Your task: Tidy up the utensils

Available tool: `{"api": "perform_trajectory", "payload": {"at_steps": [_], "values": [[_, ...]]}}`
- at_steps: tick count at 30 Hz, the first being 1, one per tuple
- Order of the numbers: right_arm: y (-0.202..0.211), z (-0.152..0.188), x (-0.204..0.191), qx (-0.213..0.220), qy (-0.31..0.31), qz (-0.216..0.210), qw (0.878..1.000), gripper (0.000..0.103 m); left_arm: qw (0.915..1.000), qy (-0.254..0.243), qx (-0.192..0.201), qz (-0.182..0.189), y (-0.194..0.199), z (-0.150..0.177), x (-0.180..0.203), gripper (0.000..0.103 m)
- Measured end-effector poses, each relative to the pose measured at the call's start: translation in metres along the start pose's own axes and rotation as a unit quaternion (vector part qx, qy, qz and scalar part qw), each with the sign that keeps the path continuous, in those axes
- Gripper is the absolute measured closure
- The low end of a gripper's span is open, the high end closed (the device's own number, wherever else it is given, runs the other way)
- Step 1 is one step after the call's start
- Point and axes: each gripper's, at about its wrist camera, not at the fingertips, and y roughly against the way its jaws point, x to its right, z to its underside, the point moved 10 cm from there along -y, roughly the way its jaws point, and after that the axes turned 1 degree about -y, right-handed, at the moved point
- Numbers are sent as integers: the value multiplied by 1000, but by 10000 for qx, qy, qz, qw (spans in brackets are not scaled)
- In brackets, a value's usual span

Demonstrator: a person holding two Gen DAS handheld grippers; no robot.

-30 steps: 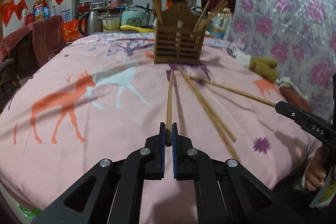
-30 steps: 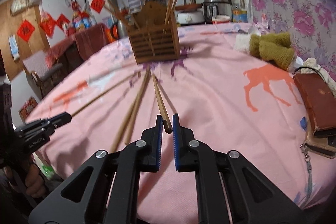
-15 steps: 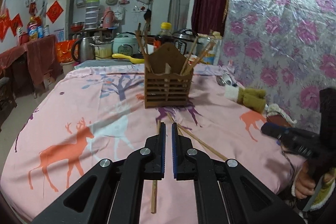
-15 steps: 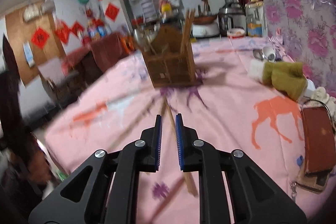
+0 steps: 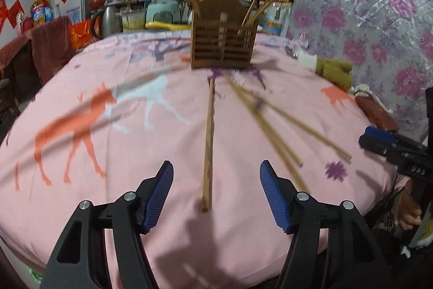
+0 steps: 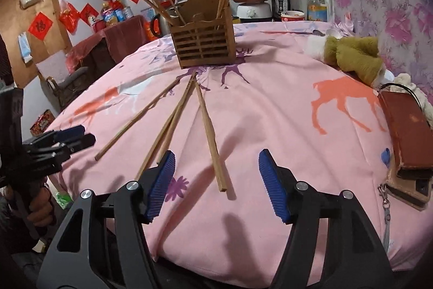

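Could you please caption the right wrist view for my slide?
Opening right hand-held gripper over a loose chopstick before the wooden holder.

A green plush toy [image 6: 351, 56] lies at right of the frame, a brown wallet [image 6: 406, 134] below it. Red paper decorations [image 6: 40, 25] hang upper left.

Each fisheye looks forward and downward along its own gripper, low over the pink tablecloth [image 5: 135, 58]; both face the wooden holder [image 5: 223, 45] [image 6: 205, 45]; each glimpses the other gripper
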Motion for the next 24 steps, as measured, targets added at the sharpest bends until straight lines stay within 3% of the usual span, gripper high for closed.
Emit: {"api": "perform_trajectory", "payload": {"at_steps": [3,7,11,13,14,24], "values": [[-2,2,-1,5,110,133,9998,39,9998,-134,-137,0,-9,10,3,60],[-4,5,-2,-5,244,267,9993,40,9992,-201,-347,39,-23,24,5,63],[-6,7,0,-37,234,304,9993,42,9991,-333,-248,-71,-22,25,6,65],[-6,8,0,-25,212,289,9994,42,9994,-241,-235,-28,-21,24,4,80],[-5,8,0,-25,188,258,9995,43,9995,-198,-254,34,-21,24,4,96],[-15,20,-5,-236,302,275,9989,57,9998,-80,-148,117,-12,15,7,97]]}}
